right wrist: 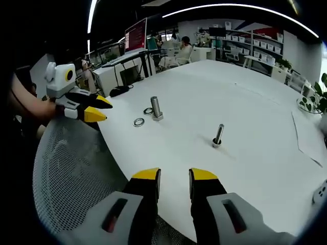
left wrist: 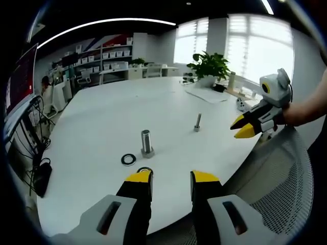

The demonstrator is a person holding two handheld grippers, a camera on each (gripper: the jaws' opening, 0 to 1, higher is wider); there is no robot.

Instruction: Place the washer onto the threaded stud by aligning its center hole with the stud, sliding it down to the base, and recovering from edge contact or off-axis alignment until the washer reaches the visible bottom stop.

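Jaws parted and empty on left gripper (left wrist: 172, 177), hovering over near edge of white table (left wrist: 102, 122); same on right gripper (right wrist: 174, 175), jaws apart, nothing between. Large stud (left wrist: 147, 142) upright on table just ahead of left gripper; in right gripper view stands at (right wrist: 156, 108). Washer (left wrist: 129, 159) flat on table just left of stud base, not on it; another ring (left wrist: 144, 169) close to left jaw tips. In right gripper view, two rings beside stud: (right wrist: 139, 122) and (right wrist: 148, 111). Smaller stud (left wrist: 197, 122) further right, well apart. Mesh chair back (left wrist: 286, 178) at right edge. Potted plant (left wrist: 209, 66) far side
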